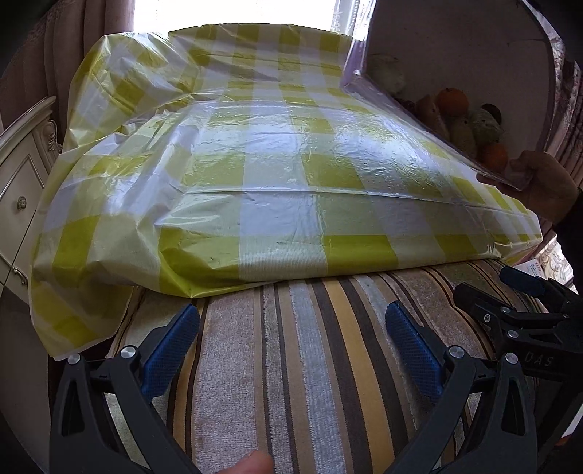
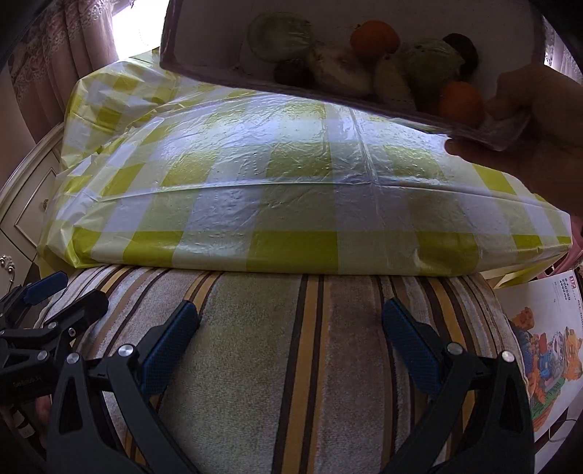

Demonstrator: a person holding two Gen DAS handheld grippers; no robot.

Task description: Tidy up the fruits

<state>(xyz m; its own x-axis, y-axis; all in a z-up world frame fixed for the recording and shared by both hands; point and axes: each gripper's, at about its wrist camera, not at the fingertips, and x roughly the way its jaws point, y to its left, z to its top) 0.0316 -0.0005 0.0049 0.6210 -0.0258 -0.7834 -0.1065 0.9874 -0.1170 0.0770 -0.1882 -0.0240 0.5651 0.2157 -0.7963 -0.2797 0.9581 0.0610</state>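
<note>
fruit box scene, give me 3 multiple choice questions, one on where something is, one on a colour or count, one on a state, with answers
1. Where is the box of fruit?
A. held tilted above the checked cloth
B. flat on the striped cushion
C. on the floor

2. How many clearly orange fruits show in the box?
A. none
B. two
C. five

3. How do the jaws of both grippers stand?
A. shut on fruit
B. shut on the cloth
C. open, holding nothing

Answers:
1. A: a hand grips the box's lower corner, and the box slants over the cloth.
2. B: one orange sits higher and a second orange near the hand.
3. C: the left gripper and right gripper each show a wide gap with only cushion between the fingers.
</note>
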